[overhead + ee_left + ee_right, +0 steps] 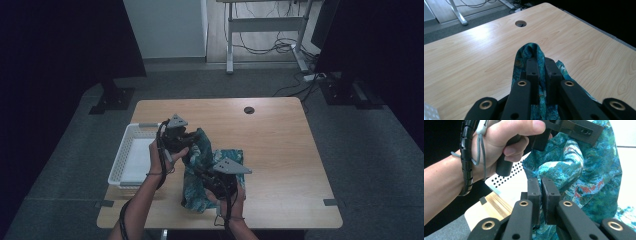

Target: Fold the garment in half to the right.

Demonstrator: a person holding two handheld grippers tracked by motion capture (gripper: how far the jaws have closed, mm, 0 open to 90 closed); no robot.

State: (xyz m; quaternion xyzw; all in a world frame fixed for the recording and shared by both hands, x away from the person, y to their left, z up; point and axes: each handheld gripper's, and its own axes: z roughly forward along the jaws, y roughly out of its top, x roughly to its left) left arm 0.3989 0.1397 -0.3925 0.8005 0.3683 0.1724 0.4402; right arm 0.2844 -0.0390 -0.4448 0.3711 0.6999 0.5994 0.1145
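2 grippers are pinching 1 teal patterned cloth (200,172) above the near half of the wooden table (280,145). The right gripper (541,182), nearest the person, is clamping a fold with its jaws nearly closed. Beyond it, the left gripper (541,62) is gripping another fold equally tightly, lifting it just beside the white perforated basket (127,150) at the table's left edge.

Lab: black-curtained desk (280,130), floor cables (270,47)
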